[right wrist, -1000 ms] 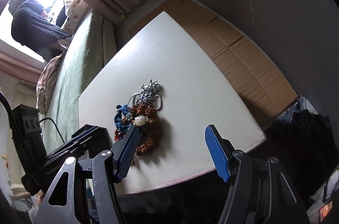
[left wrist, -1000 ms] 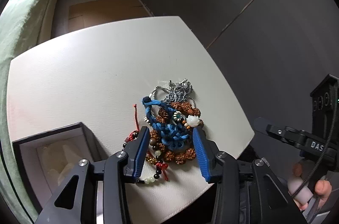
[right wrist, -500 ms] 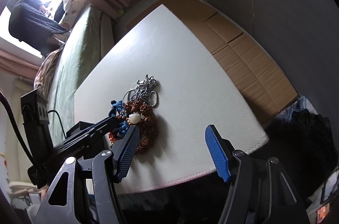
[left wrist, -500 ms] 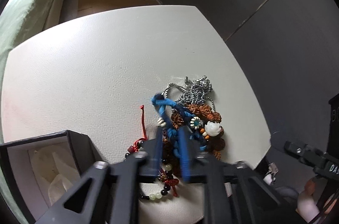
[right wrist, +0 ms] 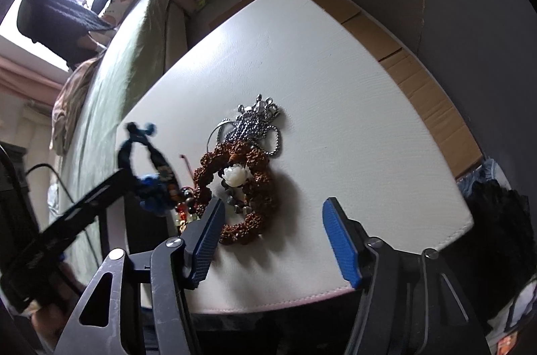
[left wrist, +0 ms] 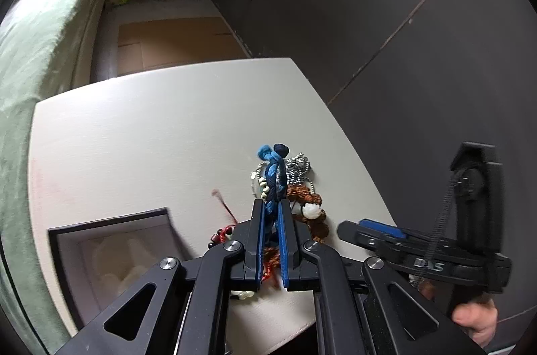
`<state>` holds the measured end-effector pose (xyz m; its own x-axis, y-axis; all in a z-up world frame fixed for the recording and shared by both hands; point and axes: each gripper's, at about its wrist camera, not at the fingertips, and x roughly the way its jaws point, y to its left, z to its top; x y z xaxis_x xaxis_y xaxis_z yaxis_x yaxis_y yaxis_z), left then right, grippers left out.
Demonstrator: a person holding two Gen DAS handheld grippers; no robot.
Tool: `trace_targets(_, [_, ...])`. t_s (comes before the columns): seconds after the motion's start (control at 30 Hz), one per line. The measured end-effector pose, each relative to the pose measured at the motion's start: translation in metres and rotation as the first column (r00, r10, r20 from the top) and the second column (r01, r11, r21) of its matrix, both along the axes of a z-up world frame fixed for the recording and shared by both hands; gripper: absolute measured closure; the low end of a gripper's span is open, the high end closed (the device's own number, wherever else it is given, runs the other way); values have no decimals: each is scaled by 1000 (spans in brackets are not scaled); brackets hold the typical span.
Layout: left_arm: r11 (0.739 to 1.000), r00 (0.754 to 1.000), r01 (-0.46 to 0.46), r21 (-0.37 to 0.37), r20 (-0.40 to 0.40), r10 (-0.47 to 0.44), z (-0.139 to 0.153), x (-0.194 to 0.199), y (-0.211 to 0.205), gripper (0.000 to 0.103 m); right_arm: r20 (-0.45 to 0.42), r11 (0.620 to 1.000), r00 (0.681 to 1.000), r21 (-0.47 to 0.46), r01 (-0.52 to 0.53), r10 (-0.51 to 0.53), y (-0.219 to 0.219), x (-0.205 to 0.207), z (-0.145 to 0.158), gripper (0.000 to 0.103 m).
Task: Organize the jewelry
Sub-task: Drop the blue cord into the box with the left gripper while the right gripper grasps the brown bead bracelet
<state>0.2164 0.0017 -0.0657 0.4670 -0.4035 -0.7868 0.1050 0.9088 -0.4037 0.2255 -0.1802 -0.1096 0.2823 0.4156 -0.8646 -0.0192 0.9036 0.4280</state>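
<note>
Gripping the blue braided bracelet (left wrist: 272, 183) at lower centre, the left tool (left wrist: 270, 234) has just clamped on it above the white surface (left wrist: 141, 133); the right tool (right wrist: 272, 240) stands apart, having just narrowed, over the brown bead bracelet (right wrist: 250, 183). A green bed (left wrist: 37, 59) lies left.

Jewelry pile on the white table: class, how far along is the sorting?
Nothing looks stored yet; the open box holds only pale padding. In hand: the left gripper, having just closed, pinches the blue braided bracelet. Left: the brown bead bracelet, silver chain and small beaded strands. The right gripper is open above them.
</note>
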Motion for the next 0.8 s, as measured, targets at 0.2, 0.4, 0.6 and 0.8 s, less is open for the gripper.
trace_targets(0.2, [1000, 1000, -23, -21, 14, 23, 8, -5, 19, 96, -18, 998, 1000, -65, -25, 24, 22, 7, -12, 56])
trace_targets(0.4, [999, 999, -39, -30, 19, 40, 14, -9, 32, 96, -17, 986, 999, -162, -43, 41, 44, 13, -19, 72])
trace_targets(0.6, [998, 998, -47, -35, 29, 48, 20, -19, 46, 96, 14, 986, 999, -166, -31, 33, 48, 11, -11, 78])
trace_targets(0.8, [998, 998, -59, -32, 35, 60, 22, -31, 60, 96, 105, 1000, 994, 1, -8, 8, 34, -4, 27, 85])
